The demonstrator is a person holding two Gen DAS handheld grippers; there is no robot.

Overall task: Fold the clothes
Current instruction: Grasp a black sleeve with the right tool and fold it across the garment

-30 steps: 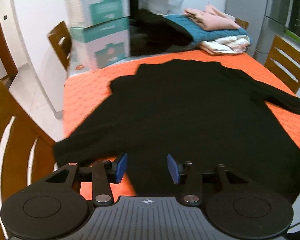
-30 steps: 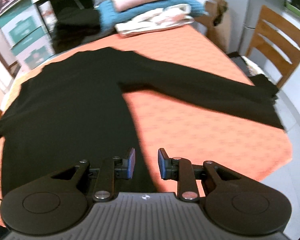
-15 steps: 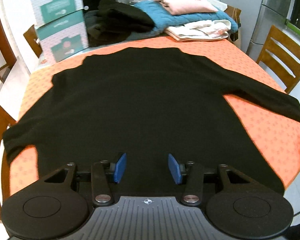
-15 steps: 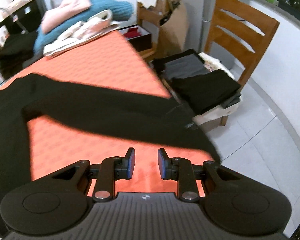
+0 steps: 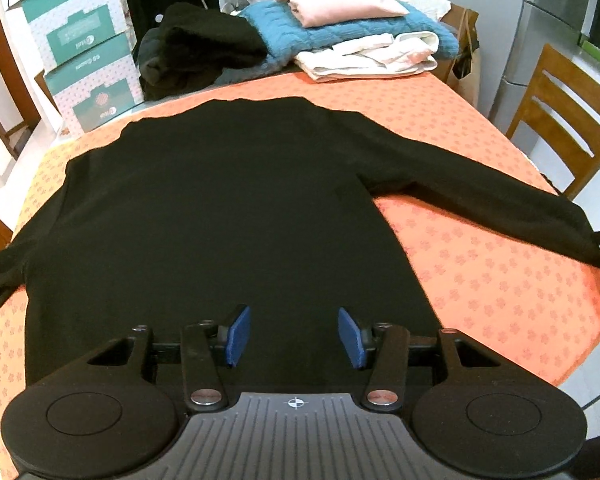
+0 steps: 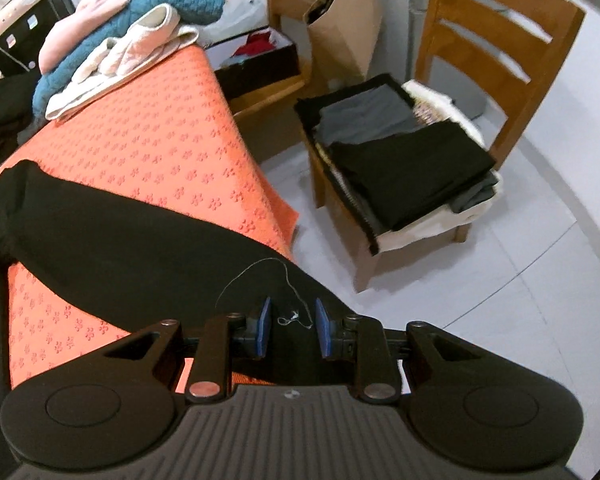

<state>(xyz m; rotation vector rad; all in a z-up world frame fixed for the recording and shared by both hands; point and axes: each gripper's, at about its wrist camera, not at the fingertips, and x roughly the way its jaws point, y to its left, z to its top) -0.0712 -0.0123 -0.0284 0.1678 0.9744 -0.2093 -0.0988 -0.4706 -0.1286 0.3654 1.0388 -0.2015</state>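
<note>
Here the black long-sleeved knit sweater (image 5: 220,208) lies flat across the orange-clothed table (image 5: 500,288), 1 sleeve end (image 6: 284,292) draping off its right edge between the spread right gripper (image 6: 290,328), left gripper (image 5: 294,336) spread too; soft, limp, best pinched at that end.

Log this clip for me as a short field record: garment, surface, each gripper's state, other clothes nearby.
garment: black sweater spread flat, sleeve reaching the table edge
surface: table with orange cloth
left gripper: open, above the sweater's hem
right gripper: open, fingers either side of the sleeve cuff
loose thread: on the cuff
other clothes: pile at the table's far end; folded stack on the chair
</note>
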